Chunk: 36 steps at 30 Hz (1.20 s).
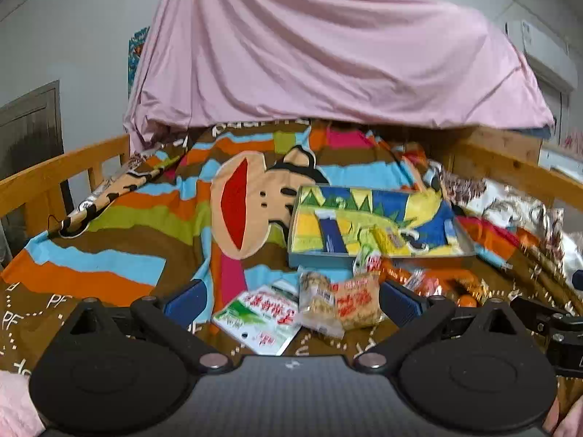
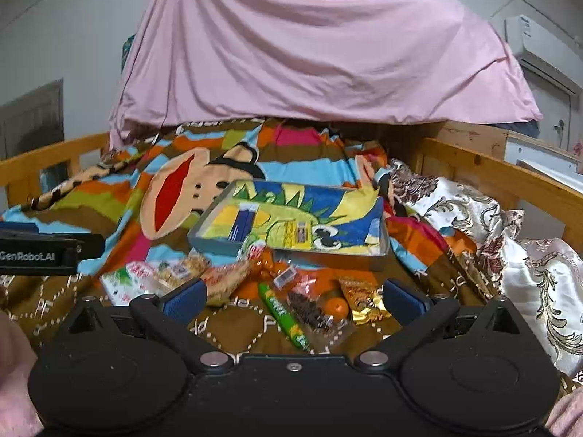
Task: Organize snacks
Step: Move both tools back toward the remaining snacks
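1. Left gripper (image 1: 289, 300): jaws spread wide, holding nothing. Between its blue pads lie a white packet (image 1: 260, 318) with green art and red characters too blurred to read, a clear bag of pale nuggets (image 1: 317, 300), and an orange-printed bag (image 1: 359, 304) just beside it, touching.
2. Right gripper (image 2: 291, 296): jaws likewise spread and empty. Before it lie a green tube (image 2: 286, 322) with yellow lettering I cannot make out, a dark speckled packet (image 2: 309, 309), a small orange fruit (image 2: 336, 307) and a gold wrapper (image 2: 366, 304), close together.
3. At the right-wrist view's left edge, the other gripper's body reads "GenRobot.AI" (image 2: 27, 255).
4. The brown blanket (image 2: 226, 324) under the snacks carries repeated white "PF" letters.
5. Just beyond the pile sits a shallow grey tray (image 2: 215, 244) lined with a bright blue, yellow and green cartoon cloth; a blue packet (image 2: 242, 225) and a yellow one (image 2: 291, 235) lie in it.
6. Farther off: a cartoon monkey face (image 1: 251, 200) on the striped bedspread, wooden bed rails (image 2: 492, 171), a draped pink sheet (image 1: 328, 43).
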Each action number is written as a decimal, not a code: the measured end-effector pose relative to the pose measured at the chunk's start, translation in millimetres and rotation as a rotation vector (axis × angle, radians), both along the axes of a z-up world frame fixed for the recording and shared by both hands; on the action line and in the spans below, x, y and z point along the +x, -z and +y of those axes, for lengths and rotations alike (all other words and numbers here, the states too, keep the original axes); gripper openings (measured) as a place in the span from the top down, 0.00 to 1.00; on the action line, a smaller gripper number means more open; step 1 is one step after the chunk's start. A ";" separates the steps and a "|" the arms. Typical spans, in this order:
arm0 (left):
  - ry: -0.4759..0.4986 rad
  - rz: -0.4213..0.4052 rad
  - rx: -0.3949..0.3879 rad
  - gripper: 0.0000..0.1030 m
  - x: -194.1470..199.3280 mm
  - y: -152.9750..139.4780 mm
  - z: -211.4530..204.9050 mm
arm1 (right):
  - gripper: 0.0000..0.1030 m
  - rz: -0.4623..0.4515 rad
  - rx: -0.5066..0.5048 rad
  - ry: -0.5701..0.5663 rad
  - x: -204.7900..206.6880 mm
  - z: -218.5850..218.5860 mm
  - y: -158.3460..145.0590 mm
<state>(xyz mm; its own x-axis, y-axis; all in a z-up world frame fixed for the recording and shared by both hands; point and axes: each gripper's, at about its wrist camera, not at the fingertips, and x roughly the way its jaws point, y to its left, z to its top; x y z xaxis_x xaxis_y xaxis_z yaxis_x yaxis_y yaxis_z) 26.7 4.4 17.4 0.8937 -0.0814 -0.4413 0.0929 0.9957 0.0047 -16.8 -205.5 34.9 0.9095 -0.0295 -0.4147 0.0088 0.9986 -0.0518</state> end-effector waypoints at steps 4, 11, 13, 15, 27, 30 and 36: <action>0.005 0.064 0.023 0.00 0.9 4.3 -1.8 | 0.01 0.021 -0.008 -0.034 -2.2 3.7 2.1; 0.003 0.134 0.034 0.00 7.1 7.5 -1.5 | 0.01 0.065 -0.009 -0.076 1.5 7.6 5.0; 0.003 0.162 0.037 0.00 10.8 8.2 -1.3 | 0.01 0.084 -0.004 -0.091 3.9 8.3 6.0; 0.005 0.189 0.038 0.00 14.4 9.3 -0.4 | 0.01 0.103 0.003 -0.111 6.5 8.6 6.8; 0.154 0.306 -0.055 0.00 53.9 9.2 8.2 | 0.01 0.246 0.178 -0.214 45.2 -11.3 9.5; 0.179 0.333 -0.055 0.00 72.5 11.9 8.2 | 0.01 0.262 0.199 -0.234 62.9 -17.8 11.0; 0.214 0.407 -0.001 0.00 117.2 24.9 1.9 | 0.01 0.267 0.167 -0.267 95.7 -19.1 19.9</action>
